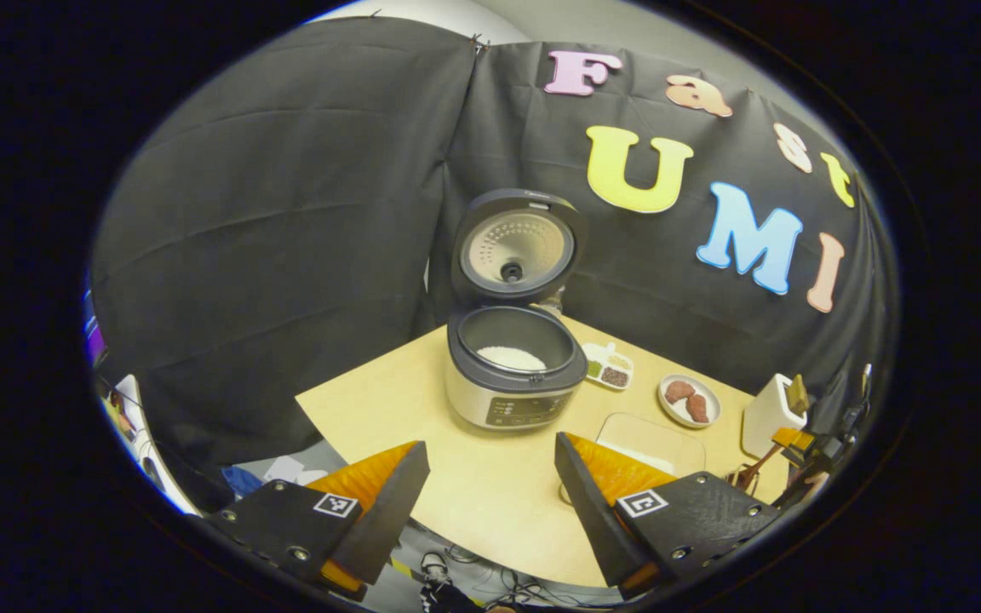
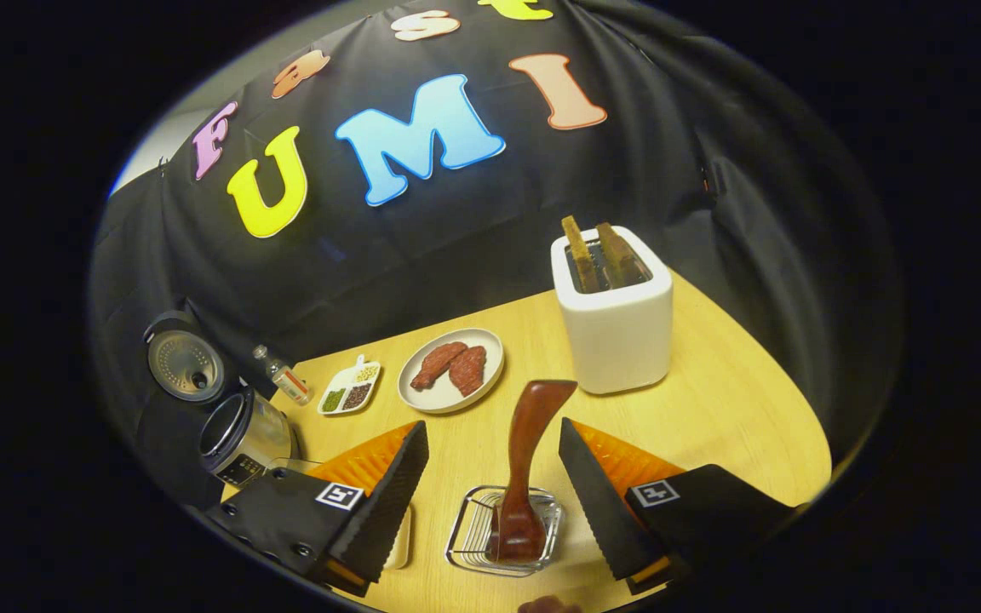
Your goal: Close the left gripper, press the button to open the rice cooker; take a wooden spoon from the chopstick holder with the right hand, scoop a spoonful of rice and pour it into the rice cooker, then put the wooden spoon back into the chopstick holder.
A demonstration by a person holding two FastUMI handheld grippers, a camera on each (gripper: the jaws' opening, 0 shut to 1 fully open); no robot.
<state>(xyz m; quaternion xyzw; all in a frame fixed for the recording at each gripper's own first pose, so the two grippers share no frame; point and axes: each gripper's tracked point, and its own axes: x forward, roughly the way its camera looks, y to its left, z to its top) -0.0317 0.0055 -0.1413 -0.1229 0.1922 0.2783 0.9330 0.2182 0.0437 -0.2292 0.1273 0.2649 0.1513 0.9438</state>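
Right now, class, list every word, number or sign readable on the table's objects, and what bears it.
Nothing legible.
rice cooker panel: markings too small to read.
small bottle label: blurred.
left gripper and right gripper: square coded markers, no words.

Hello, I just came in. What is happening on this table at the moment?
A person works with two hand-held grippers at a wooden table. The rice cooker stands with its lid up and white rice in its pot. The left gripper hangs open in front of it, holding nothing. The right gripper is open too, its fingers on either side of the wooden spoon, which stands in the wire chopstick holder. A toaster and a plate of food stand behind.
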